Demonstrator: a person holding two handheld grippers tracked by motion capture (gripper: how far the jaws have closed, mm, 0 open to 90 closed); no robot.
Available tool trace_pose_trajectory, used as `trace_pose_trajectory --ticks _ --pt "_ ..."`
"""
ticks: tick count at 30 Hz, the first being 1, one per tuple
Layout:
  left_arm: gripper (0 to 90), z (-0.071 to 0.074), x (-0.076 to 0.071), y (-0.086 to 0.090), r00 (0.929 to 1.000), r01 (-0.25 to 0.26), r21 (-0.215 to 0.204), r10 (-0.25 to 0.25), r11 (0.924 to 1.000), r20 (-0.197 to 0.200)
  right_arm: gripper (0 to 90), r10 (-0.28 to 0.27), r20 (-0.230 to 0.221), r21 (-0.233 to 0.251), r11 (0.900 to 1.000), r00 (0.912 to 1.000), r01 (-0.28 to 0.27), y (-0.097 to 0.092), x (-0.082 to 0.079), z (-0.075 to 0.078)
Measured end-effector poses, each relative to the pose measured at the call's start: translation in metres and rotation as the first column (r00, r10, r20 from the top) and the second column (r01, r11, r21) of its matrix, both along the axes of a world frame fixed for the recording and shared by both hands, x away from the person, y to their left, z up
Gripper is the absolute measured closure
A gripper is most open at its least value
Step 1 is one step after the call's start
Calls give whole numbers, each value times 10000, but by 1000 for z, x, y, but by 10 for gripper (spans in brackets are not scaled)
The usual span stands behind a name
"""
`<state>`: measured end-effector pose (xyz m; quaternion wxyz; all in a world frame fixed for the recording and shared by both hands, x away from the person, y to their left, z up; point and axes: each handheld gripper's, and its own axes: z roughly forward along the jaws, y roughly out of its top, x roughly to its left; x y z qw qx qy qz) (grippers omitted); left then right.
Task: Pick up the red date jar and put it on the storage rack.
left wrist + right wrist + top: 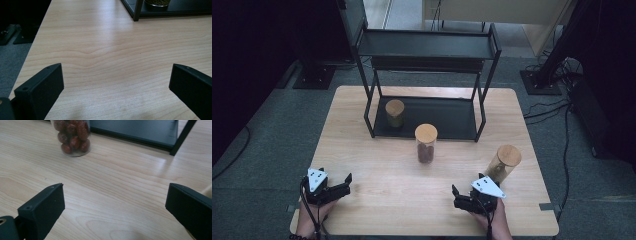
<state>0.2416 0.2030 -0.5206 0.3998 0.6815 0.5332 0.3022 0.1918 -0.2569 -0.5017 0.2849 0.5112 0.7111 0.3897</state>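
The jar with the pale contents [503, 163] is found at the right side of the table [377, 210], just ahead and a little to the right of the right gripper [465, 199], and it is seen tilted, its wooden lid leaning away to the right. It is clearly nearer to the right gripper than to the left gripper [337, 186]. The jaws of both grippers are spread wide and nothing is held between them. In the right gripper view, the jar of red fruits [73, 135] is seen ahead to the left. A 3rd jar [395, 113] is placed on the lower level of the black shelf [427, 47].
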Motion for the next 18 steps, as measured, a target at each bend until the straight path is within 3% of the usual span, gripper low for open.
trace_pose_trajectory --ticks 18 --pt "0 0 0 1 10000 -48 -81 48 10000 7 21 439 -57 -88 9990 9990 -440 28 20 -3"
